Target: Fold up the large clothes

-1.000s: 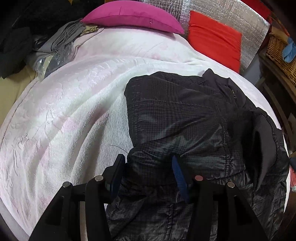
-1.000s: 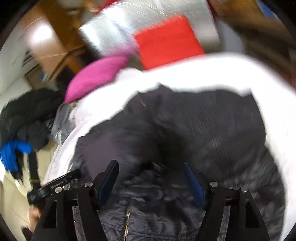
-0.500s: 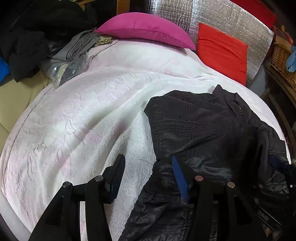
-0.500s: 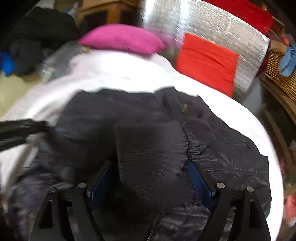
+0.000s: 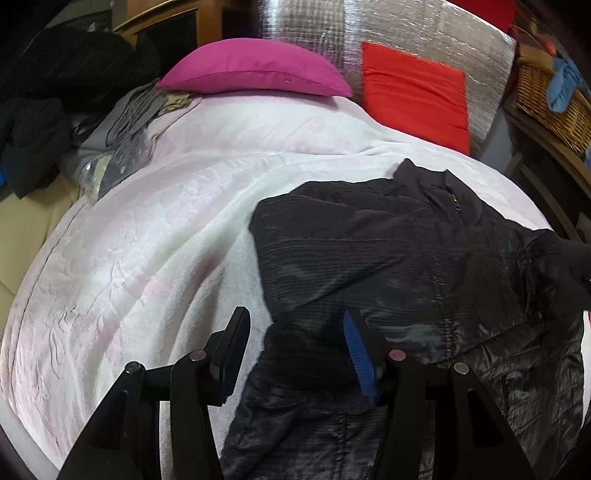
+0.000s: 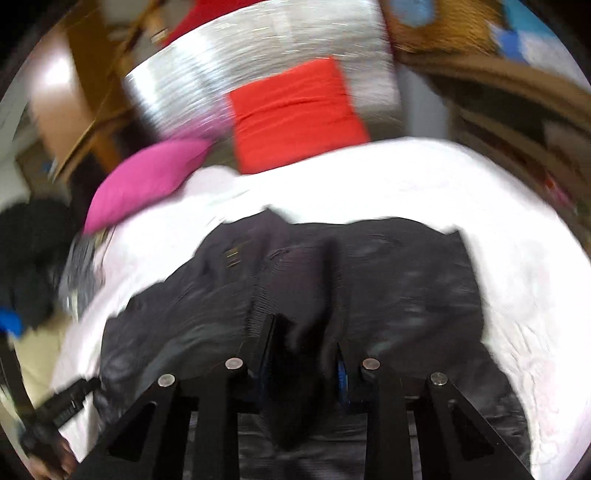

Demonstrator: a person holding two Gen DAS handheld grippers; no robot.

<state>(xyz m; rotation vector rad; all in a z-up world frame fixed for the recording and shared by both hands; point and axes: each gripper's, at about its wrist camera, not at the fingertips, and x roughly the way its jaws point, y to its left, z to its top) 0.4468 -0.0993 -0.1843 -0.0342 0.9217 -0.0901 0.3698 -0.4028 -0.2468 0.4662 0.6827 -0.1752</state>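
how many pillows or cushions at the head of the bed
2: a magenta pillow lying on the white blanket's far edge, and a red cushion right of it against the silver panel. Others may be hidden.

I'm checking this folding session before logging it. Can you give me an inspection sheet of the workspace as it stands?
Surface: white blanket covering a bed, wrinkled.
Job's things: black jacket spread on the blanket, crumpled, zip visible near the collar.
Clutter: grey clothes and a dark pile at the bed's far left edge.
Grippers: left gripper half open over the jacket's edge, pads not pressing it; right gripper closing, with a fold of jacket between its jaws.
Cables: nothing seen.
Surroundings: pink pillow, red cushion against a silver foil panel, wicker basket at right.
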